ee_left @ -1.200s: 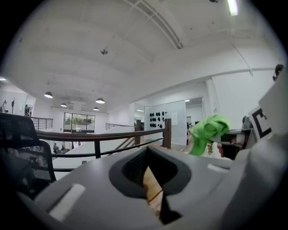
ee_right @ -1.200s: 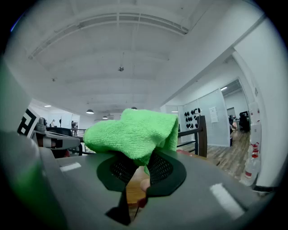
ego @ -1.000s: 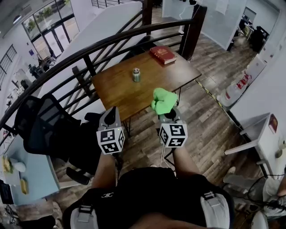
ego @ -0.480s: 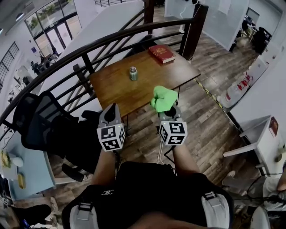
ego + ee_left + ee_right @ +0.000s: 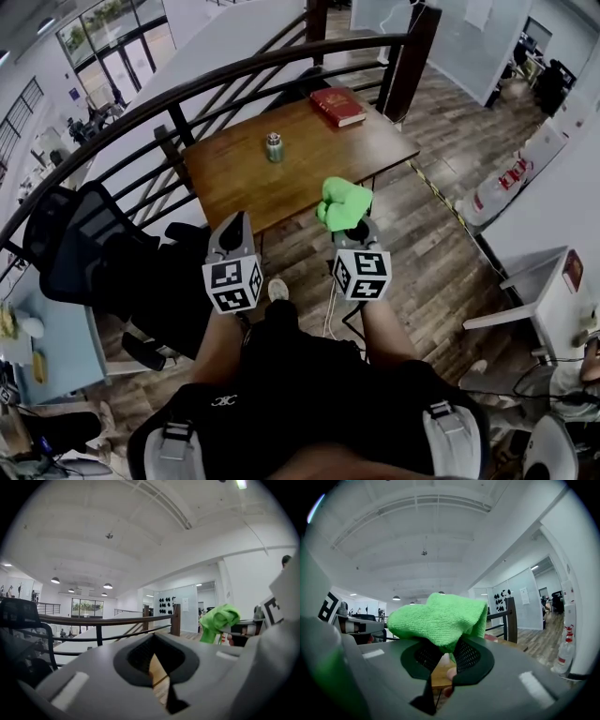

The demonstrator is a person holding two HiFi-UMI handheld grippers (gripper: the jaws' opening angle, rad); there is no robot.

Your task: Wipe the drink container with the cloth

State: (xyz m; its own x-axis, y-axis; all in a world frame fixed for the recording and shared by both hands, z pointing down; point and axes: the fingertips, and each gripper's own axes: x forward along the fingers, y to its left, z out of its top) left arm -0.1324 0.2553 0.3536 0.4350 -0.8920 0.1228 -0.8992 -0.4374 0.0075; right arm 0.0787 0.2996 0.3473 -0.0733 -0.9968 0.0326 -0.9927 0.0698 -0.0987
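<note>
One small drink container (image 5: pixel 274 147) stands upright on the wooden table (image 5: pixel 328 155), in its far-left part and well apart from both grippers. It is tiny in the head view, perhaps metal with a greenish body. A red book (image 5: pixel 337 106) lies near the far-right corner. The green cloth (image 5: pixel 343 202) is bunched up and clamped between the jaws of the right gripper (image 5: pixel 351 225), close to the near table edge. The left gripper (image 5: pixel 235 228) is beside it, with its jaws pressed together and nothing between them. A dark railing (image 5: pixel 187 94) curves behind the table, and a black office chair (image 5: pixel 80 248) stands at the left.
</note>
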